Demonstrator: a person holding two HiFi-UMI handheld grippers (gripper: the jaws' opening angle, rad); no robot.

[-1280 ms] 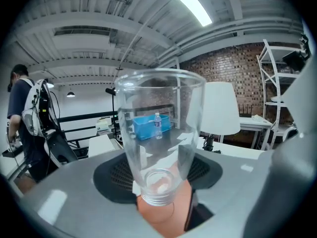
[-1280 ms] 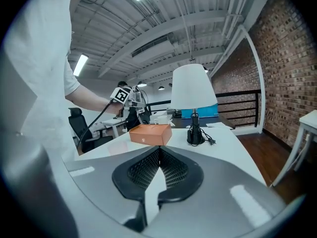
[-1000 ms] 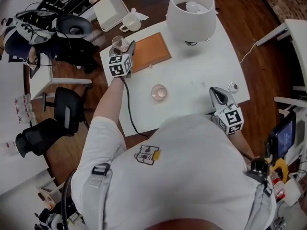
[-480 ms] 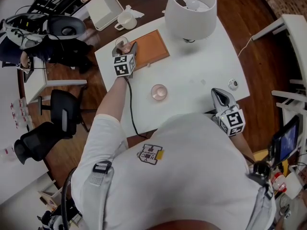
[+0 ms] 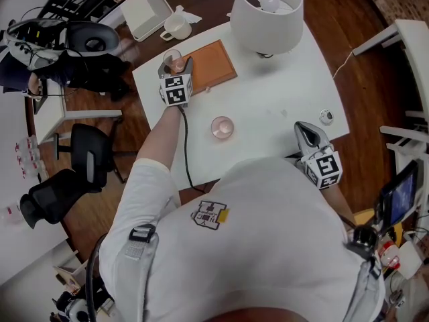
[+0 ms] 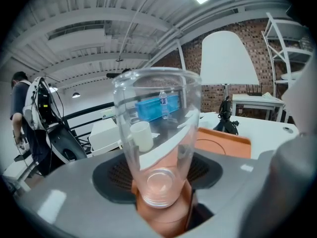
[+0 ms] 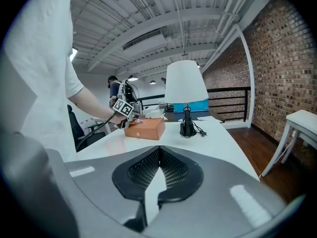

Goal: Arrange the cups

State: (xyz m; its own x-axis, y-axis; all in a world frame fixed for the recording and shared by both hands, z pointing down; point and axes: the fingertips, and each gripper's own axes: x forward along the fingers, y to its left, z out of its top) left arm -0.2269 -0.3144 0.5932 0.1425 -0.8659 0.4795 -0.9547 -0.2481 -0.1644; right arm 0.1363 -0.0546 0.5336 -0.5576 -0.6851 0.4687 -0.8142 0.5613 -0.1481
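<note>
Two cups in view. Our left gripper (image 5: 178, 66), jaws clamped on the clear cup (image 5: 172, 59), has sunk to the 9 o'clock end of the orange box (image 5: 213, 62); we judge set-down near. Second cup (image 5: 222, 127) stands at the box's 6 o'clock; right gripper (image 5: 307, 134) closed, empty

In the head view the person's torso (image 5: 268, 240) hides the near edge of the white surface (image 5: 281, 92). The lamp shade (image 5: 266, 12) covers most of its stand. The left tool (image 5: 175, 66) hides the clear cup (image 5: 172, 58) below its rim. A small round thing (image 5: 326, 118) is too small to identify.
</note>
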